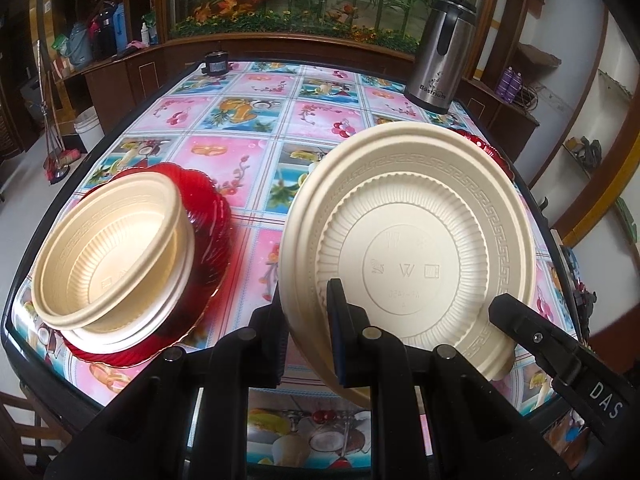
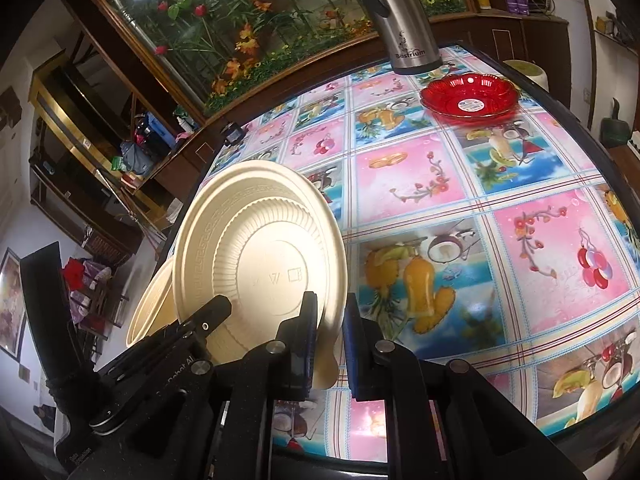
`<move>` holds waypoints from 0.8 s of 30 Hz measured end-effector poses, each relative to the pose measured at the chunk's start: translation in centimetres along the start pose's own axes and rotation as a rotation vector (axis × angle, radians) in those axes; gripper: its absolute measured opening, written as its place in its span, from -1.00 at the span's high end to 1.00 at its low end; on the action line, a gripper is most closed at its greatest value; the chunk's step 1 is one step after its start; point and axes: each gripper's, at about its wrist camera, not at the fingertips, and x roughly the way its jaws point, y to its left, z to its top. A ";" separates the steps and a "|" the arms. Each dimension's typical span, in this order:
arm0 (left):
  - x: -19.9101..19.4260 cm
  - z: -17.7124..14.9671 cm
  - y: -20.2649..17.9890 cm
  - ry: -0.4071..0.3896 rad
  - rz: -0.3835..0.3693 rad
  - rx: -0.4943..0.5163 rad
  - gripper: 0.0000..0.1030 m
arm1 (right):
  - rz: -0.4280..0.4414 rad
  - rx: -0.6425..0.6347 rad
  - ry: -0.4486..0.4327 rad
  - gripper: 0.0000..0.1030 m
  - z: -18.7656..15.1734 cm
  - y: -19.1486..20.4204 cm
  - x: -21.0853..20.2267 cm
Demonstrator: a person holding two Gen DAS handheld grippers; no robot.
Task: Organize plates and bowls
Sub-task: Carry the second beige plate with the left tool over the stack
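A cream plate is held on edge above the table, its ribbed inside facing both cameras. My left gripper is shut on its lower rim. In the right wrist view the same cream plate has its rim between my right gripper's fingers, which stand slightly apart around it. The right gripper's arm shows at the plate's right edge in the left wrist view. A stack of cream bowls sits on a red glass plate at the left. Another red glass plate lies at the far right.
A steel thermos jug stands at the table's far right corner, also in the right wrist view. A small dark object sits at the far edge. The table carries a pink and blue fruit-pattern cloth. Wooden cabinets surround the table.
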 end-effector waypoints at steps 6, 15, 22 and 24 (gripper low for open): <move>-0.4 -0.1 0.5 -0.010 0.003 -0.006 0.70 | 0.005 -0.017 0.000 0.76 -0.2 0.5 0.1; -1.3 0.1 1.4 -0.037 0.006 -0.017 0.70 | 0.022 -0.038 -0.004 0.76 -0.1 1.4 0.1; -1.9 0.7 2.3 -0.067 0.025 -0.026 0.70 | 0.041 -0.066 -0.021 0.76 0.3 2.6 -0.1; -2.1 0.9 2.9 -0.074 0.034 -0.037 0.70 | 0.051 -0.076 -0.020 0.76 0.4 3.1 0.0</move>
